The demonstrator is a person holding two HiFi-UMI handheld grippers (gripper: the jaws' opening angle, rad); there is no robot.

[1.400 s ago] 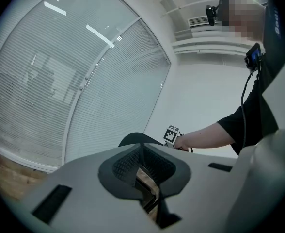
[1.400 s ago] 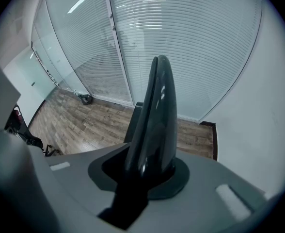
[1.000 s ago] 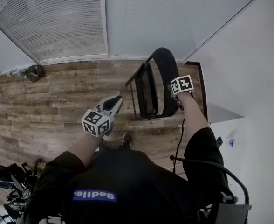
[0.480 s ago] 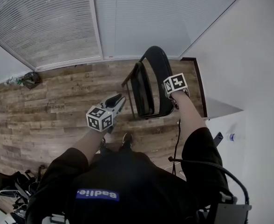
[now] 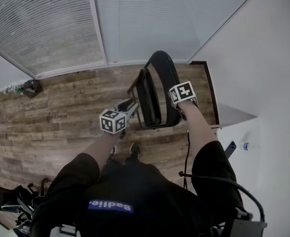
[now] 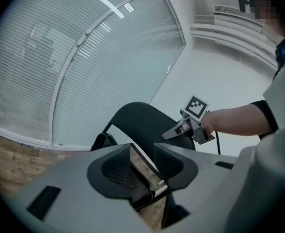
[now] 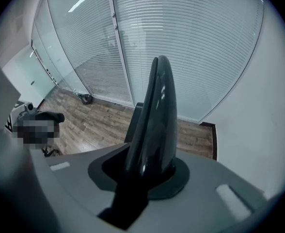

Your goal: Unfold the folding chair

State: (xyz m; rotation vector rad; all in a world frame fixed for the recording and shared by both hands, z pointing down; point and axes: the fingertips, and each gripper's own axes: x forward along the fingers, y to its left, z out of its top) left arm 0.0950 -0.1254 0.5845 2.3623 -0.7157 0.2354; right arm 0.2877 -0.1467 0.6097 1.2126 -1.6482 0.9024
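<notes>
L hand-held gripper (image 6: 142, 148) lower, newly ajar

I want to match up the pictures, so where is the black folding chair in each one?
Head view: the folding chair stands just right of the middle, on the wooden floor.
Left gripper view: the chair is low in the middle, its curved back broadside.
Right gripper view: the chair is dead centre, seen edge-on.
Shared landmark: the white blinds behind it.
</notes>
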